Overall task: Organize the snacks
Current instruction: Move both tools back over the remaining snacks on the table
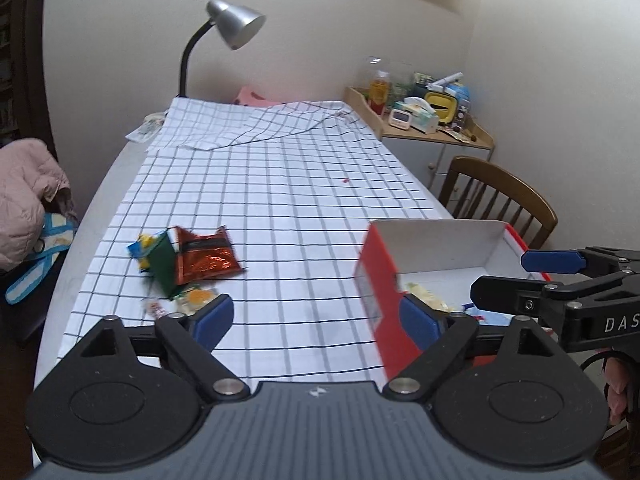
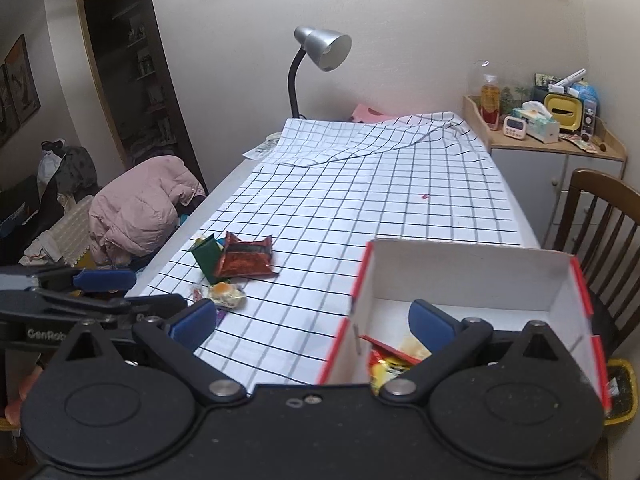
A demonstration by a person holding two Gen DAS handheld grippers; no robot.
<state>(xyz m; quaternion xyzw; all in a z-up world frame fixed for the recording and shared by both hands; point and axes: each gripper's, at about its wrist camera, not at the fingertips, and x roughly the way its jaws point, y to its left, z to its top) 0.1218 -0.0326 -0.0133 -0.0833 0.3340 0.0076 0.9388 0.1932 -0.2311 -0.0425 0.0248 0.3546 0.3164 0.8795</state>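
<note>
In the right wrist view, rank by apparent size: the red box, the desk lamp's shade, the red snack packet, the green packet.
1. Red box, though it sits nearest the camera.
2-3. Red snack packet and lamp shade look alike; left unranked.
4. Green packet, partly covered.
</note>
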